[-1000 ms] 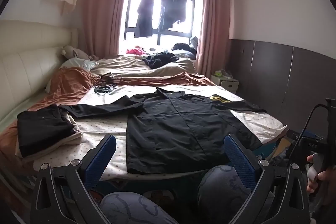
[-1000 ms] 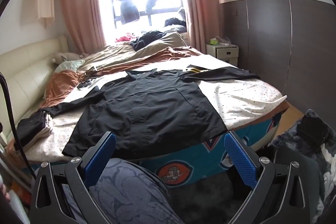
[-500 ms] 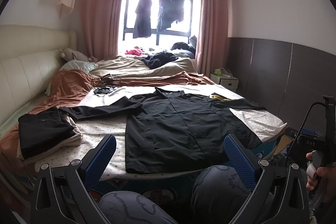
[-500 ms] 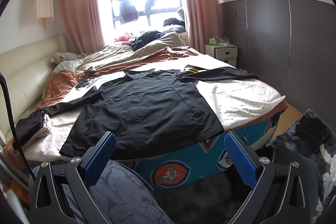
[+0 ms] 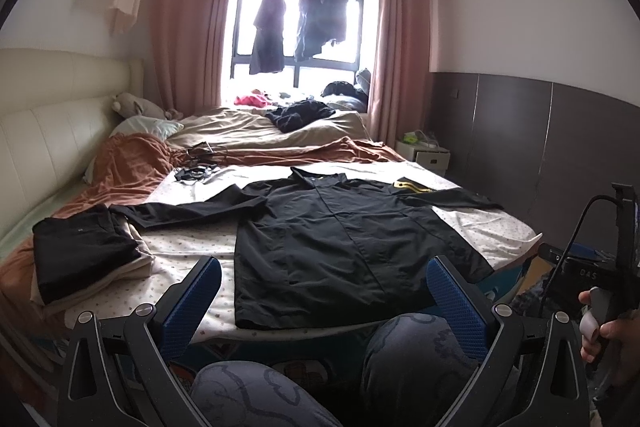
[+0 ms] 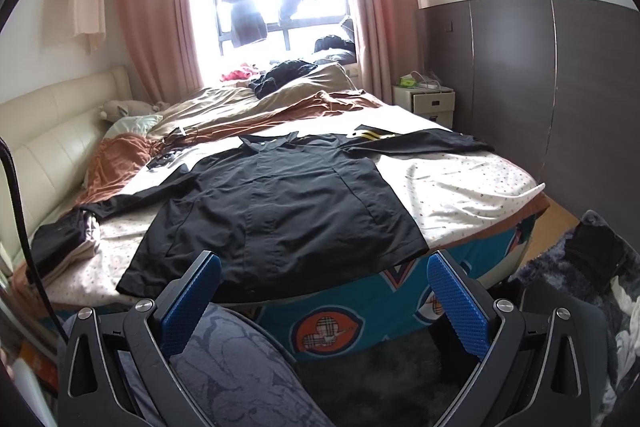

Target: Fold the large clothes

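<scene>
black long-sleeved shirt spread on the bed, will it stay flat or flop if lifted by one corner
The black long-sleeved woven shirt would probably flop: it lies thin and flat with soft creases. Its spread sleeves would likely dangle. It seems light, and its hem at the edge of the dotted white bedsheet may slide if tugged.

You face a bright window [image 5: 298, 39] flanked by pink curtains [image 5: 192, 23]; below it the bed [image 6: 460, 183], right of it a white nightstand [image 6: 426, 101] against grey panelling [image 6: 560, 79].

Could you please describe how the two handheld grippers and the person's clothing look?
Both the left gripper and right gripper have black frames, silver bolts and blue textured finger pads. A black cable runs to the right one. The person wears grey patterned trousers.
</scene>
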